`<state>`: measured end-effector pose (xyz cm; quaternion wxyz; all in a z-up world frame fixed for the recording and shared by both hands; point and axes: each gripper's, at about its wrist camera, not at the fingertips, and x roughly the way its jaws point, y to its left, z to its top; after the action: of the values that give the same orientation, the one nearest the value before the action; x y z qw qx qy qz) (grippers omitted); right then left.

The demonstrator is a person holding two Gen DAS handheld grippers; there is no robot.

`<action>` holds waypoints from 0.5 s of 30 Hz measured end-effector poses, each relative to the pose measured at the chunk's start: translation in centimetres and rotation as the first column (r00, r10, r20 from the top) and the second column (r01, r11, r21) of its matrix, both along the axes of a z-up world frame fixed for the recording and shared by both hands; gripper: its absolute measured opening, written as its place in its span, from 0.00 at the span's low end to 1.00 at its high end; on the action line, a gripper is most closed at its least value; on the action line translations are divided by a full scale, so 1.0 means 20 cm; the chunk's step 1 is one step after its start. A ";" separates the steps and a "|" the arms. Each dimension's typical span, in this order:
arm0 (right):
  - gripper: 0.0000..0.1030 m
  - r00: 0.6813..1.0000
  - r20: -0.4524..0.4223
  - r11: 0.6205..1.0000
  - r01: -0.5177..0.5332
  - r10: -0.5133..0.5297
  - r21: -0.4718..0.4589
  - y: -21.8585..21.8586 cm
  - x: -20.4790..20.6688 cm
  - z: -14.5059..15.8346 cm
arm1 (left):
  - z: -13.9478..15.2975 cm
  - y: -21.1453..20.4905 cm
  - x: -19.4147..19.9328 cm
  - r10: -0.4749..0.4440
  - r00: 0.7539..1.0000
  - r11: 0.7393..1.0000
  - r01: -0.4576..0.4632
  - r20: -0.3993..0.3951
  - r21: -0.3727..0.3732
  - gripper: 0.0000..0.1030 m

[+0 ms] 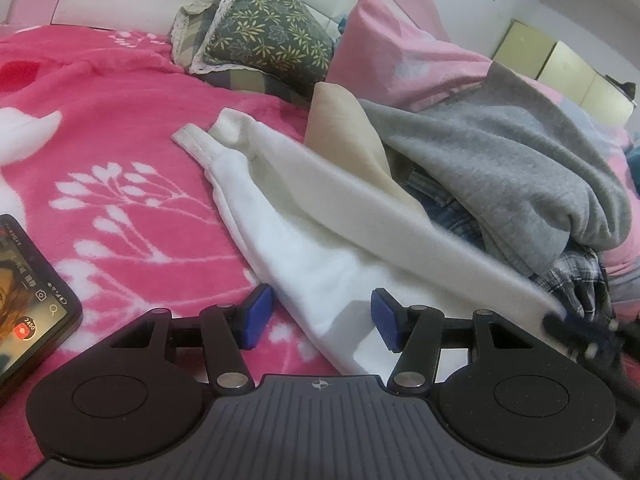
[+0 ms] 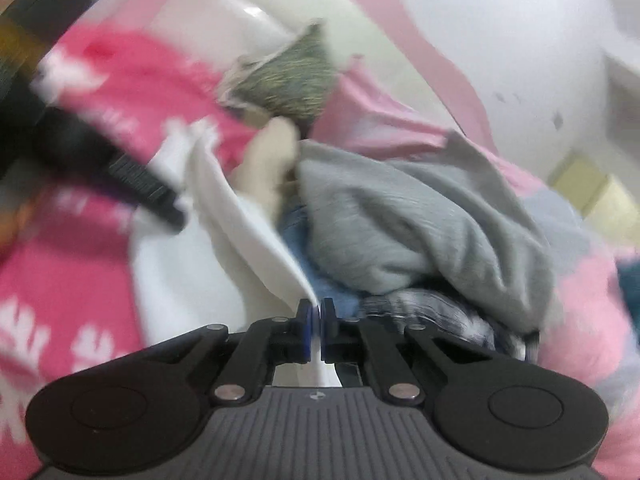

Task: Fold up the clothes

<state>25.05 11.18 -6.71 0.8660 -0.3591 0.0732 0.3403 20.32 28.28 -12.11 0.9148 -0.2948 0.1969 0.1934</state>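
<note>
- White knit garment [image 1: 304,224]: lies on the pink floral blanket [image 1: 120,128], its long axis running from the ribbed cuffs [image 1: 200,140] at the far end down toward both grippers at the near end.
- Left gripper [image 1: 320,320]: jaws stand about half open, one blue pad [image 1: 256,314] over the blanket and the other over the garment's near end; no pinch on the cloth can be seen.
- Right gripper [image 2: 317,328]: jaws closed, with a thin edge of the white garment [image 2: 256,240] pinched between the blue pads; the cloth rises from the jaws as a taut fold. The view is blurred.
- Deciding relation: the garment stretches away from both jaws toward the green leaf-print cushion [image 1: 264,28]; the right gripper alone has hold, so any fold across the long axis would likely be led from that side.
- Heap of unfolded clothes: a grey sweatshirt [image 1: 520,168] over plaid fabric [image 1: 576,280], just beside the white garment on its right.
- Smartphone [image 1: 28,292]: lies on the blanket at the left edge, apart from the garment.
</note>
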 end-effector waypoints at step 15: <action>0.09 0.894 -0.445 0.831 0.288 -0.055 0.476 -0.27 0.48 0.17 | 0.00 0.00 0.00 -0.001 1.000 1.000 0.001 -0.010 0.010 0.54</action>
<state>34.55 5.84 -3.38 0.9229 -0.0177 0.1906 0.3342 20.23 28.18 -12.12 0.9154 -0.2892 0.2007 0.1954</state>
